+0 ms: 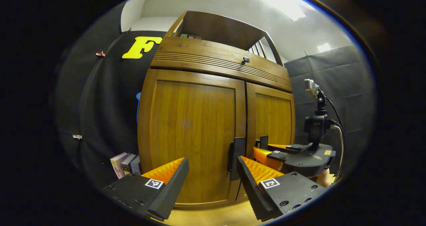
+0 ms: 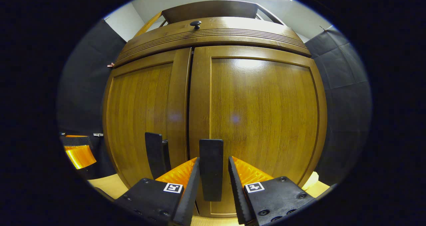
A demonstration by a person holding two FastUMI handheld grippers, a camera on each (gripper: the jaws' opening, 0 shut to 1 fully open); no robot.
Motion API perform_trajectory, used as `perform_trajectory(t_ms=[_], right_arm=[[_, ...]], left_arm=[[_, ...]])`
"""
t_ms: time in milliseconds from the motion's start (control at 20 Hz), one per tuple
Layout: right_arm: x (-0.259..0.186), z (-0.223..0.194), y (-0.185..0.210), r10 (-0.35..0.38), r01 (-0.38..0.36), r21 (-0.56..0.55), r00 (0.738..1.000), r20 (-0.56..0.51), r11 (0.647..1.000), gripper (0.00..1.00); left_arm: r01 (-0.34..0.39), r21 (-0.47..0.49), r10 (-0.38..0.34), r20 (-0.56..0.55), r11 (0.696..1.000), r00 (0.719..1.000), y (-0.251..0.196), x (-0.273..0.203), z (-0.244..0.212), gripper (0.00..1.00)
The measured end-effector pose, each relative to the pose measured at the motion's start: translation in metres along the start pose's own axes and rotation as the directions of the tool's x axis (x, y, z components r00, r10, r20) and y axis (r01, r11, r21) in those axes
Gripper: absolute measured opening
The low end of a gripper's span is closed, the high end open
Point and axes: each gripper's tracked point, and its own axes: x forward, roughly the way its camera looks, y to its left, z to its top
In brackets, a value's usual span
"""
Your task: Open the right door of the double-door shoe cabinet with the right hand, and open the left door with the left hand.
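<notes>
A: How far along are we?

B: At bottom centre of the right gripper view, the right gripper (image 2: 213,182) straddles the right door's handle (image 2: 211,167), fingers close beside it; contact I cannot tell.

A: And the left?

B: The left gripper (image 1: 213,179) is released, near the left door's handle (image 1: 235,157). Behind, both doors of the shoe cabinet (image 1: 213,53) look shut, so both remain to be opened.

- In the right gripper view, the lower end of the right door handle (image 2: 211,169) sits between the right tool's (image 2: 213,186) fingers; contact cannot be told.
- The left tool (image 2: 78,152) is cut off at that view's left rim.
- The books (image 1: 126,164) beside the cabinet (image 1: 199,119) are partly hidden behind the left tool's finger (image 1: 166,182).
- Small items on the cabinet's top shelf (image 1: 189,36) are too small to identify.
</notes>
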Motion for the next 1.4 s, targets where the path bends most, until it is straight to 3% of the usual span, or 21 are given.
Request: perform_trajectory(t_ms=[100,300,400,750,1000,1200,1250,1300,1400], right_arm=[[0.003,-0.002,-0.001,-0.021,0.021,-0.012,1.0,0.007,1.0,0.36],[-0.002,-0.004,0.0,-0.028,0.028,0.002,1.0,-0.007,1.0,0.28],[0.001,-0.004,0.0,-0.028,0.028,-0.006,1.0,-0.014,1.0,0.17],[-0.025,0.003,-0.001,0.025,-0.024,0.016,0.999,-0.039,1.0,0.24],[-0.069,0.004,-0.009,0.062,-0.061,0.019,0.997,-0.045,0.998,0.2],[-0.095,0.011,-0.018,0.117,-0.116,0.035,0.992,-0.045,0.993,0.24],[-0.1,0.013,-0.021,0.128,-0.126,0.036,0.991,-0.046,0.991,0.18],[-0.108,0.016,-0.025,0.133,-0.132,0.032,0.99,-0.047,0.991,0.24],[-0.127,0.017,-0.035,0.143,-0.141,0.026,0.989,-0.05,0.99,0.2]], left_arm=[[-0.009,-0.007,0.009,-0.004,1.0,1.0,0.001,0.002,-0.002,0.9],[-0.028,-0.019,0.027,-0.007,0.999,1.0,0.002,0.001,-0.004,0.9],[-0.033,-0.017,0.033,-0.002,0.999,0.999,0.002,-0.002,-0.001,0.9],[-0.074,-0.004,0.074,0.032,0.997,0.997,0.003,-0.019,0.015,0.9],[-0.082,0.019,0.082,0.026,0.996,0.996,-0.008,-0.029,0.017,0.9],[-0.072,0.024,0.072,0.023,0.997,0.997,-0.022,-0.033,0.017,0.89],[-0.07,0.027,0.07,0.026,0.997,0.997,-0.026,-0.033,0.019,0.9],[-0.066,0.028,0.065,0.03,0.997,0.997,-0.032,-0.033,0.02,0.9],[-0.052,0.027,0.051,0.033,0.998,0.998,-0.044,-0.033,0.022,0.89]])
